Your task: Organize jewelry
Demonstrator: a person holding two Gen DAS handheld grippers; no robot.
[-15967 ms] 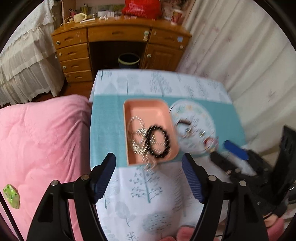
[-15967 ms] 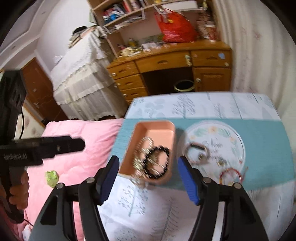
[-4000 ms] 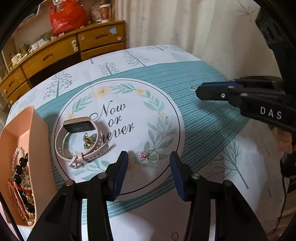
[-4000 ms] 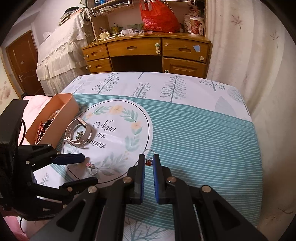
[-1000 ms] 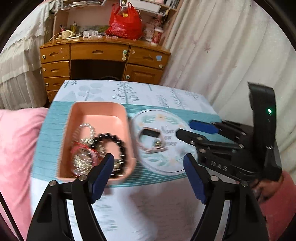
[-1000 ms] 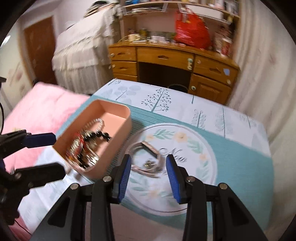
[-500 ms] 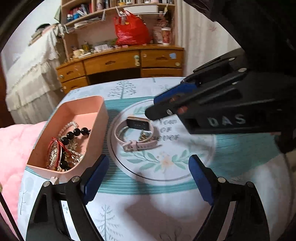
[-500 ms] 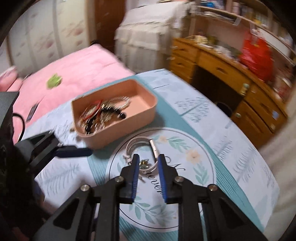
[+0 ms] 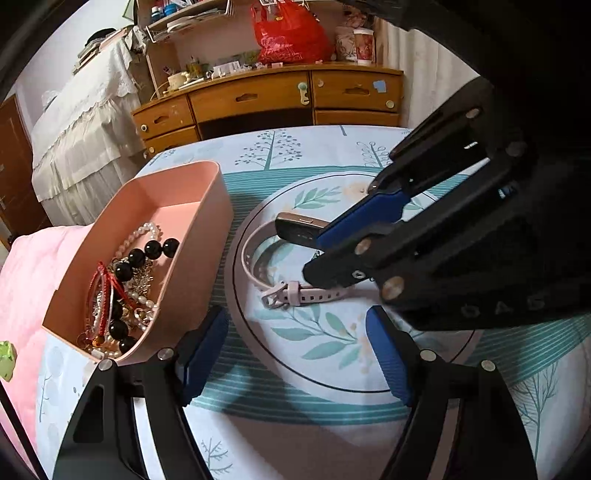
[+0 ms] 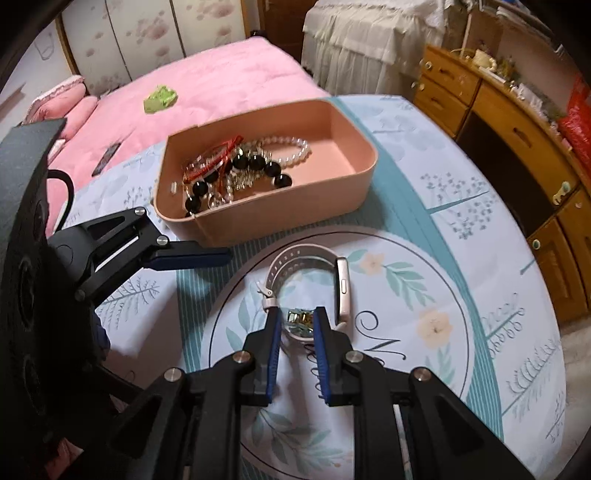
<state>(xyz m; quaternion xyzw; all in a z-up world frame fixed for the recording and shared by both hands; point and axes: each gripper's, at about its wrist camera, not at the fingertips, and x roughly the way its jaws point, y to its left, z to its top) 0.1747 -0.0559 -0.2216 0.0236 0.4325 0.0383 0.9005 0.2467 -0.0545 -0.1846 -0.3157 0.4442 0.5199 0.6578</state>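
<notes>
**Operator:** Where do my two grippers stand?

**Spotter:** Your right gripper (image 10: 297, 314) points steeply down at the round floral mat (image 9: 332, 354). Its jaws have just been closing, and they are now nearly together. One small gold trinket (image 10: 300, 317) sits between the blue pads, which appear to be clenched on it from both sides. Your left gripper (image 9: 291, 328) hangs released, jaws wide with nothing between them. It is over the near rim of the mat, just beside the tray.

**Operator:** And where is that trinket?

**Spotter:** It lies on the mat, inside the loop of the one pale pink smartwatch (image 10: 343, 288). The watch rests on its side with its strap buckled. Your right fingertips reach into that loop, close against the strap.

**Operator:** What's in the tray?

**Spotter:** You have one pink tray (image 10: 354, 177), standing on the tablecloth (image 10: 461, 177) just beside the mat. In it I count one string of black beads (image 10: 255, 162) and one string of pearly beads (image 10: 291, 146). There is also a bunch of red cords (image 10: 221, 151), too tangled with silvery chain to count.

**Operator:** Anything else?

**Spotter:** One wooden desk (image 9: 258, 99) stands behind the table, with one red bag (image 9: 291, 33) on it. One pink bed (image 10: 221, 74) has one green scrap (image 10: 160, 98) lying on it.
</notes>
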